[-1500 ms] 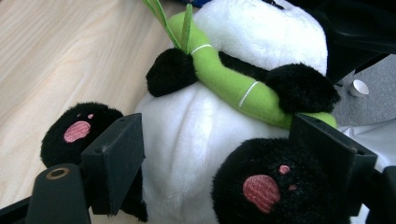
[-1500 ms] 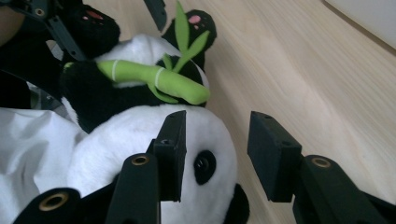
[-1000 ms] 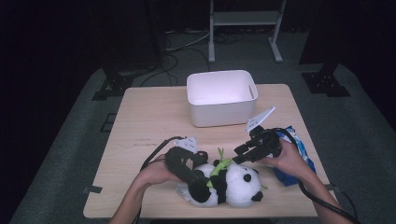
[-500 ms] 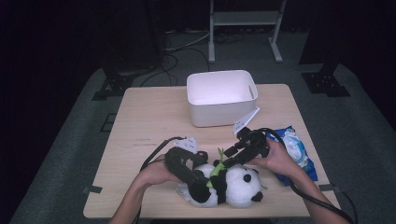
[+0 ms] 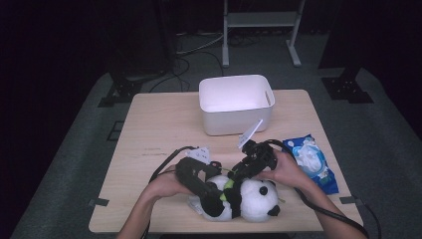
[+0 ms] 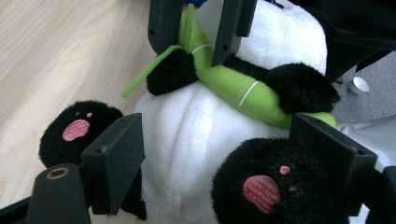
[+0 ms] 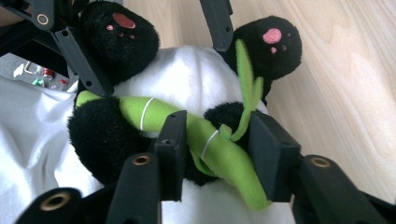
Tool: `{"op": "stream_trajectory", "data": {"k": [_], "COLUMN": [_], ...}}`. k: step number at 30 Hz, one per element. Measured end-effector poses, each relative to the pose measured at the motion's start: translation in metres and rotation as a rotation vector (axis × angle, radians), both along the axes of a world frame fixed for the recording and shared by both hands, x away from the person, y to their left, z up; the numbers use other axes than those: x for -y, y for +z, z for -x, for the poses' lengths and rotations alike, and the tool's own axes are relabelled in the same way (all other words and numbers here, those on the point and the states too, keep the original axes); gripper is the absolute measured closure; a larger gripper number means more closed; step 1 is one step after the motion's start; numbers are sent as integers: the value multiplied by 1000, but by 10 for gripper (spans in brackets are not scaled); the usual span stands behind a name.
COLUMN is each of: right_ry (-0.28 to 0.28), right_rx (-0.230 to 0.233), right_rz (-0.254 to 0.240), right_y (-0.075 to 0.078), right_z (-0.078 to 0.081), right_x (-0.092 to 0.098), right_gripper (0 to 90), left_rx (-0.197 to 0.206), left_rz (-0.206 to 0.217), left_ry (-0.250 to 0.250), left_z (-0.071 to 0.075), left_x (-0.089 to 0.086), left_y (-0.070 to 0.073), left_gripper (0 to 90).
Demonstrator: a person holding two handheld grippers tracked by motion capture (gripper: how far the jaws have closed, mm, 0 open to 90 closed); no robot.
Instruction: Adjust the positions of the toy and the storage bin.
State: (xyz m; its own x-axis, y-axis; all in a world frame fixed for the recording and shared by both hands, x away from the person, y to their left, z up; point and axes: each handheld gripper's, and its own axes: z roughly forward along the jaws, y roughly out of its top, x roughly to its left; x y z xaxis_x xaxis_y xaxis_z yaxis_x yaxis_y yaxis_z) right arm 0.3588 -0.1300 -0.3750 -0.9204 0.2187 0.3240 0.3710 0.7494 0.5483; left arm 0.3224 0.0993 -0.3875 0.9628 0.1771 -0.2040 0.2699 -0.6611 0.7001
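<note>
White tub (image 5: 237, 105): empty, at the table's far edge.
Plush panda (image 5: 251, 199): lying near the table's front edge.
Left gripper (image 5: 215, 198): jaws clamped around panda's lower body.
Right gripper (image 5: 238, 175): jaws have just been closing, flanking green bamboo stalk (image 7: 219, 148), contact unclear.

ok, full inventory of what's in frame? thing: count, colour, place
plush panda: 1, black and white, lying at the table's near edge
bamboo stalk: 1, green felt, across the panda's chest between its paws
bin: 1, white, open, far middle of the table
wipes pack: 1, blue and white, right side of the table
table: 1, light wood
metal stand: 1, pale, on the floor beyond the table
left gripper: 1, black, jaws around the panda's lower body
right gripper: 1, black, jaws astride the bamboo stalk, just been closing
</note>
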Motion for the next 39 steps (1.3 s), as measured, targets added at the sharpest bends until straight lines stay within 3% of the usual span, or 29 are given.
{"op": "stream_trajectory", "data": {"k": [14,25,30,36,39], "right_ry": [6,5,29,64,45], "right_rx": [55,143,162,122,102], "right_rz": [-13,-21,-33,-65,-64], "right_y": [9,25,29,22,21], "right_z": [0,-2,1,6,5], "right_x": [-3,-13,-18,-17,-13], "right_gripper": [825,858,857,835,786], "left_rx": [3,43,36,34,45], "left_rz": [12,4,-3,-10,-18], "left_ry": [12,52,49,17,12], "left_z": [-2,-4,-3,0,1], "left_x": [-4,-13,-14,-14,-13], "left_y": [2,7,6,7,6], "left_gripper": [181,182,182,185,187]}}
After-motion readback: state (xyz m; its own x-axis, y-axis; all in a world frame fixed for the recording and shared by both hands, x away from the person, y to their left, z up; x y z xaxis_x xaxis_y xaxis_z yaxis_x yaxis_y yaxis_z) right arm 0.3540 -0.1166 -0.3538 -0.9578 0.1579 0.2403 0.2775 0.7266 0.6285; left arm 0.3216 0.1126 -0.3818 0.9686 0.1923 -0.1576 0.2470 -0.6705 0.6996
